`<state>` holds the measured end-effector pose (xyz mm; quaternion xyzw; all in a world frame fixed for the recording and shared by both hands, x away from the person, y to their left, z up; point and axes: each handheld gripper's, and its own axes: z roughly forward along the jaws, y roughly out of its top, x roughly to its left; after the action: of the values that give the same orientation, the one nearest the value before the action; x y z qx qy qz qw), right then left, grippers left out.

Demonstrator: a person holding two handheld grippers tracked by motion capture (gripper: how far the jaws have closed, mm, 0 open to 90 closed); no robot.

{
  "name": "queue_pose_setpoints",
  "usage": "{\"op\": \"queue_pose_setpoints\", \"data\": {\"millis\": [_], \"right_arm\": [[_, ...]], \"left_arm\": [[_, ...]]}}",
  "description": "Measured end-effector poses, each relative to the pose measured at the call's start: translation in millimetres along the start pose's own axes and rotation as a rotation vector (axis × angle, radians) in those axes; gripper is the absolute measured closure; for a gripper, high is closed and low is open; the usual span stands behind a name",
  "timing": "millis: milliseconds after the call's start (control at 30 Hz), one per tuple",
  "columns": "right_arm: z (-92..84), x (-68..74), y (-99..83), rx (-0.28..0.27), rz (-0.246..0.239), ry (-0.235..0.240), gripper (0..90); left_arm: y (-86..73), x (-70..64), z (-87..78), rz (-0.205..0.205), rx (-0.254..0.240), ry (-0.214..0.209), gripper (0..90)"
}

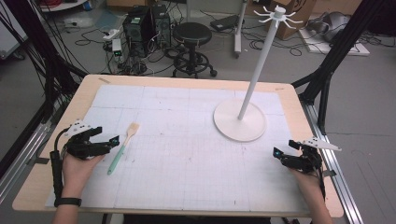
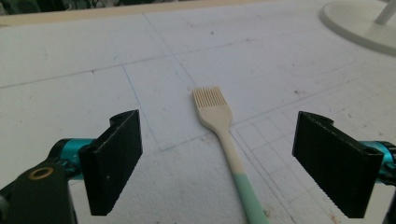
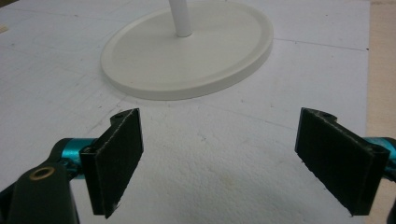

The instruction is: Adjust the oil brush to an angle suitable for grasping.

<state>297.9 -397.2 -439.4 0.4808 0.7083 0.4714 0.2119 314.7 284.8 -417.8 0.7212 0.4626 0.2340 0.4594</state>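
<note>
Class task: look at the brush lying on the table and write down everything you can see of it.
The brush is a slim pastry-style brush. It has a flat cream head with short ribbed bristles, a cream neck and a mint-green lower handle; it looks like silicone or plastic. It lies flat on the white gridded mat at the table's left side, bristles pointing away from the person. Only the mat touches it. The left hand-held gripper sits close beside it, and in the left gripper view the handle runs between the open jaws, untouched.

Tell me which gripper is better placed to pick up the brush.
Left. The left gripper sits right beside the brush, jaws open, and its own view shows the handle lying between them. The right gripper is across the mat, open, facing the white stand base.
</note>
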Motion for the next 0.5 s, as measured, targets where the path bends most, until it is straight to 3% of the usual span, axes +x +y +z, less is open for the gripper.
{"op": "queue_pose_setpoints", "data": {"millis": [200, 367, 500], "right_arm": [[0.0, -0.6, 0.2, -0.002, -0.003, 0.001, 14.1], [0.1, -0.7, 0.1, 0.002, -0.004, 0.003, 14.1], [1.1, -0.9, 0.1, 0.0, -0.005, 0.003, 14.1]], "left_arm": [[-1.5, -11.3, 14.4, 0.025, 0.086, 0.018, 23.0], [-4.0, -13.8, 23.2, 0.01, 0.146, 0.03, 31.8], [-4.5, -18.7, 30.6, 0.024, 0.181, 0.044, 35.7]]}}
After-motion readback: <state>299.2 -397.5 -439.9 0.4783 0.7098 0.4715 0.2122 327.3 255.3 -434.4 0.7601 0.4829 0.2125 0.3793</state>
